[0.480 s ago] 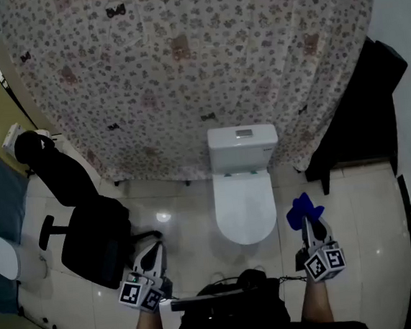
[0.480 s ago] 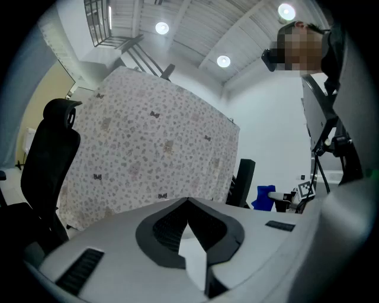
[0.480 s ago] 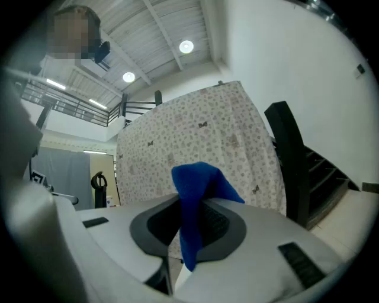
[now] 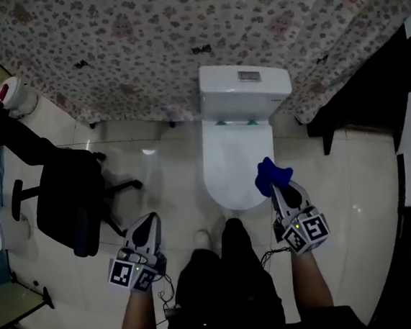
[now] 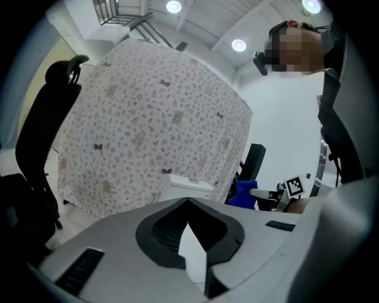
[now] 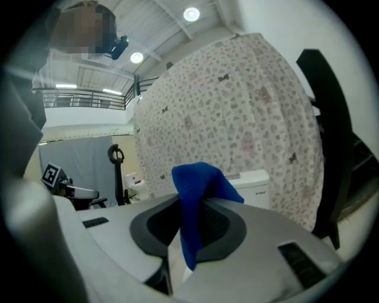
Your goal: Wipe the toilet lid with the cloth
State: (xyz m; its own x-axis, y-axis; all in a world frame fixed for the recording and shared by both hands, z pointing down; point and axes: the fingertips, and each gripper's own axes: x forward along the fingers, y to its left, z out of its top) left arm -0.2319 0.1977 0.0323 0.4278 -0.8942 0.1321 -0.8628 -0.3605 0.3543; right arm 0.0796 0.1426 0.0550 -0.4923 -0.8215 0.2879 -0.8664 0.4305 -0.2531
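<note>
A white toilet stands against the patterned curtain, its lid [image 4: 231, 158] down and its tank [image 4: 245, 91] behind. My right gripper [image 4: 279, 190] is shut on a blue cloth [image 4: 271, 175] that bunches out of its tip, just over the lid's front right edge. In the right gripper view the cloth [image 6: 195, 204] hangs pinched between the jaws, with the tank [image 6: 256, 184] beyond. My left gripper [image 4: 149, 225] hangs over the floor left of the bowl, its jaws together with nothing in them. The left gripper view shows the tank [image 5: 190, 182] and the blue cloth [image 5: 243, 192] far off.
A black office chair [image 4: 62, 195] stands on the pale tiled floor [image 4: 170, 171] to the left. A floral curtain [image 4: 178, 32] hangs behind the toilet. Dark furniture [image 4: 362, 102] fills the right side. The person's legs and a shoe [image 4: 202, 237] are just below the bowl.
The view has closed in on the toilet. My right gripper with the blue cloth has moved left, from beside the bowl to over the lid's right front edge.
</note>
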